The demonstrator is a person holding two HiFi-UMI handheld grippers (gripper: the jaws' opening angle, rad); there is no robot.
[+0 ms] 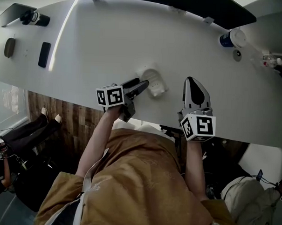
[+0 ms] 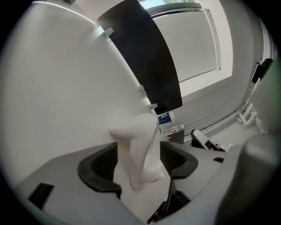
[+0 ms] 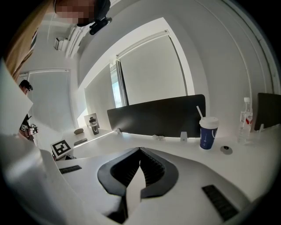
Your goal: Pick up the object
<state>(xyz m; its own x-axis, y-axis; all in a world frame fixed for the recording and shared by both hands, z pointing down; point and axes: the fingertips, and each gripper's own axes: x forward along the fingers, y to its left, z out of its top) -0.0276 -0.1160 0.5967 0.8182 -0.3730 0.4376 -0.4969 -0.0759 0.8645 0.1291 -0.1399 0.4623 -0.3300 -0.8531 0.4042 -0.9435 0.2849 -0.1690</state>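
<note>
The object (image 1: 154, 82) is a small white moulded piece lying on the white table (image 1: 97, 42), near its front edge. My left gripper (image 1: 141, 85) reaches it from the left. In the left gripper view the object (image 2: 138, 145) stands between the spread dark pads (image 2: 99, 165), with a thin gap on either side. My left gripper (image 2: 138, 160) is open around it. My right gripper (image 1: 191, 81) hovers to the right of the object, apart from it. In the right gripper view its jaws meet at the tips with nothing between them, so the right gripper (image 3: 140, 151) is shut.
A blue cup with a white lid (image 1: 233, 38) and a clear bottle (image 1: 269, 60) stand at the far right. A black divider panel (image 1: 183, 4) runs along the table's back edge. A dark phone (image 1: 44, 54) and a dark oval item (image 1: 9, 47) lie at the far left.
</note>
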